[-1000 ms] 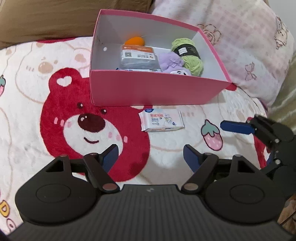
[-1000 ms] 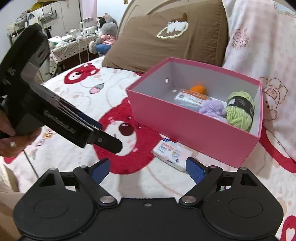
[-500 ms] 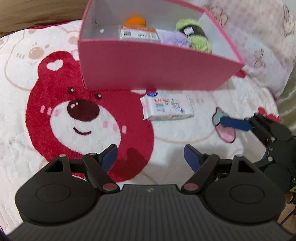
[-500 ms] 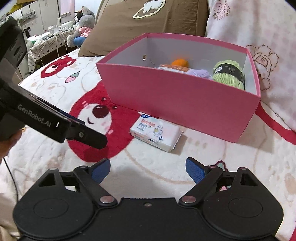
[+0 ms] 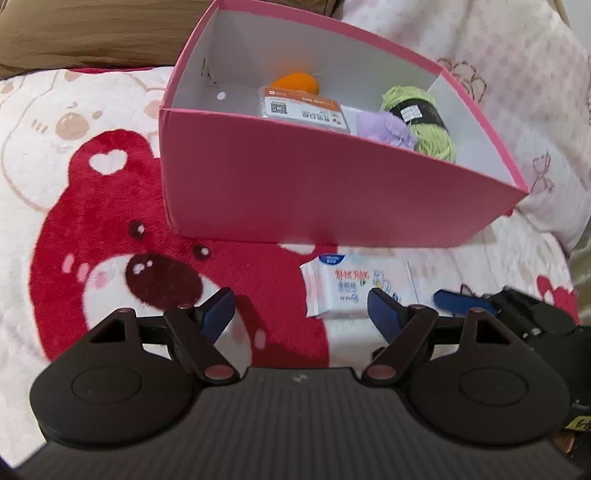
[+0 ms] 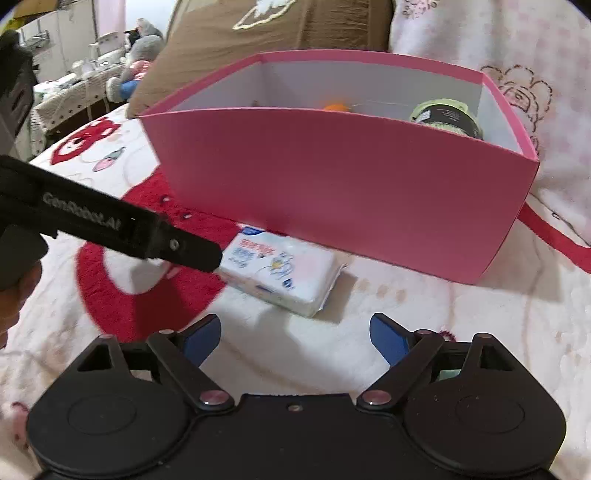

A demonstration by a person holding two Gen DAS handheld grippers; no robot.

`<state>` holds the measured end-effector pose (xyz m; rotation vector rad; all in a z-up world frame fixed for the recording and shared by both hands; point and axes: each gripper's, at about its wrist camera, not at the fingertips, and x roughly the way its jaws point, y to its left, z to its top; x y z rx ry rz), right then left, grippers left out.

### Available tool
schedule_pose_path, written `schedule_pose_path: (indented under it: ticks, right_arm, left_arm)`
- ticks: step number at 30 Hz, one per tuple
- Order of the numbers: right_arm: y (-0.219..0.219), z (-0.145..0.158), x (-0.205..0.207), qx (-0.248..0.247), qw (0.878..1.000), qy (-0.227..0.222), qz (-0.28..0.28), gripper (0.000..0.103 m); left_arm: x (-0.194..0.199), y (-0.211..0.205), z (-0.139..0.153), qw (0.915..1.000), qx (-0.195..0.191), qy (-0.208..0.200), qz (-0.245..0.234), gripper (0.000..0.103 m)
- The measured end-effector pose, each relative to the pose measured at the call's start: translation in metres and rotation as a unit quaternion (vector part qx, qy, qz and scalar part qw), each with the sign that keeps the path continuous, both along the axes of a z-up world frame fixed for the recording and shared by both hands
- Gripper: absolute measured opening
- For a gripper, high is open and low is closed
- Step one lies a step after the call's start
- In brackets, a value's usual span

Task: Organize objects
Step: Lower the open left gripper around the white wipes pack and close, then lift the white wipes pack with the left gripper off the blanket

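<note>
1. Pink box sits on a bed blanket printed with a big red bear, and everything else can be placed against it.
2. Inside the box, toward its far wall, lies an orange ball; a flat packet with an orange-striped label lies just in front of that ball.
3. Beside the packet, toward the box's right end, sits a lilac fluffy bundle, touching a green yarn skein with a black band.
4. Just outside the box's near wall, on the blanket, lies a white tissue pack with red and blue print; it is close to the wall, and I cannot tell whether it touches it.
5. Left gripper hovers on the near side of the box, its blue-padded jaws spread wide and holding nothing; the tissue pack lies just ahead, by its right finger.
6. Right gripper also hangs in front of the box, jaws wide apart and empty, with the tissue pack just beyond its tips.
7. Behind the box rests a brown pillow, and a pale pink patterned pillow lies at the box's right end.
</note>
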<state>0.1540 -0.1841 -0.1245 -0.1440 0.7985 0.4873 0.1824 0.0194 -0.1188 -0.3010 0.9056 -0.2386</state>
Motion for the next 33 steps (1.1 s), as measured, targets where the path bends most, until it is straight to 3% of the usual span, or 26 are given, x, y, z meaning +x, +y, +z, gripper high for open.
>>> schedule_pose_path:
  ticks: [6,12,15,16,17,19,23,27,31,33]
  right_arm:
    - [0.006,-0.003,0.002,0.007,1.0,-0.004,-0.03,0.086]
    - [0.006,-0.006,0.004,0.012,1.0,-0.001,-0.008,0.086]
    - [0.006,-0.008,0.002,0.013,1.0,-0.009,0.0,0.074]
    - [0.005,-0.009,0.002,0.008,1.0,-0.014,-0.004,0.057]
    - [0.007,-0.01,0.003,0.002,1.0,-0.011,-0.005,0.05]
    - [0.004,-0.01,0.006,0.013,1.0,-0.011,-0.005,0.048]
    - [0.002,-0.012,0.007,0.026,1.0,-0.009,0.0,0.048]
    - [0.006,-0.008,0.001,0.005,1.0,-0.008,0.024,0.052]
    - [0.009,0.003,-0.007,0.005,0.999,-0.002,0.041,0.067]
    - [0.015,0.002,-0.008,-0.004,0.999,-0.005,0.048,0.069]
  left_arm:
    - [0.001,-0.009,-0.011,0.9996,-0.001,-0.024,0.012,0.076]
    - [0.004,-0.02,-0.009,0.9994,0.009,-0.034,-0.004,0.072]
    - [0.008,-0.023,-0.011,0.9996,0.01,-0.026,-0.01,0.058]
    - [0.011,-0.025,-0.013,0.9997,0.005,-0.018,-0.016,0.043]
    - [0.013,-0.026,-0.014,0.9995,-0.008,-0.011,-0.029,0.029]
    - [0.015,-0.028,-0.016,0.9992,-0.023,-0.007,-0.031,0.03]
    - [0.013,-0.038,-0.015,0.9995,-0.004,-0.007,-0.029,0.03]
    - [0.011,-0.037,-0.013,0.9983,-0.035,0.038,-0.026,0.033]
    - [0.003,-0.043,-0.014,0.9964,-0.024,0.071,-0.039,0.036]
    - [0.004,-0.041,-0.014,0.9963,-0.034,0.074,-0.028,0.036]
